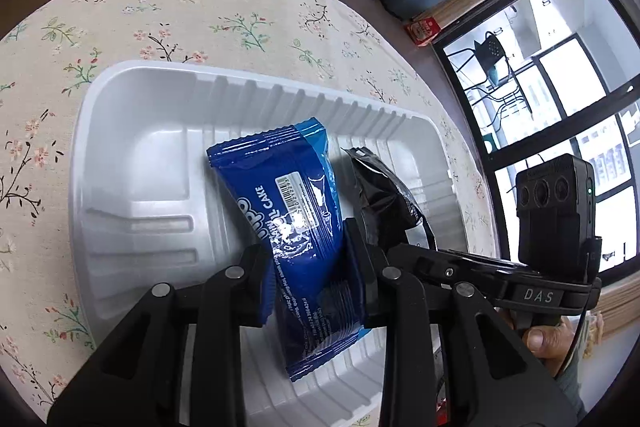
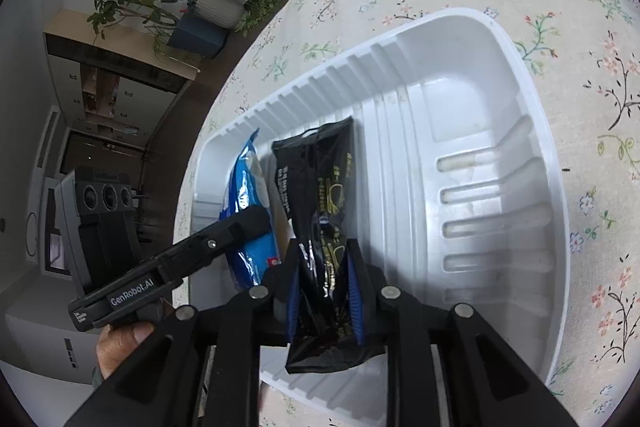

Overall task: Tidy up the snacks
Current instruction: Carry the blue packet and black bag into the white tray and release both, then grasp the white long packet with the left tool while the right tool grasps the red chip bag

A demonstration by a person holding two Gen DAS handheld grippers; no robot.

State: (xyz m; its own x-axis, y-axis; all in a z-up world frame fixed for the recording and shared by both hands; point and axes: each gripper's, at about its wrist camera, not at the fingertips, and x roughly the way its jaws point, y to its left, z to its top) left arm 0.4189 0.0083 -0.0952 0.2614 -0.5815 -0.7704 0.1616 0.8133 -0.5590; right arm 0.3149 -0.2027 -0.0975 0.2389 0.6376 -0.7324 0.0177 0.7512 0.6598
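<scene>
You're mid-placement: your left gripper [image 1: 306,263] clamps the blue packet [image 1: 288,211], your right gripper [image 2: 325,281] pinches the black packet [image 2: 326,227], both low inside the white tray [image 1: 120,131]. Next, I judge, release them side by side.

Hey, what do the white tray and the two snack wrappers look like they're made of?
White tray: looks like thin moulded plastic or foam, semi-matte, with ribbed walls. Blue wrapper: glossy plastic film, with glare and crimped ends. Black wrapper: similar shiny film, creased, with gold print.
</scene>
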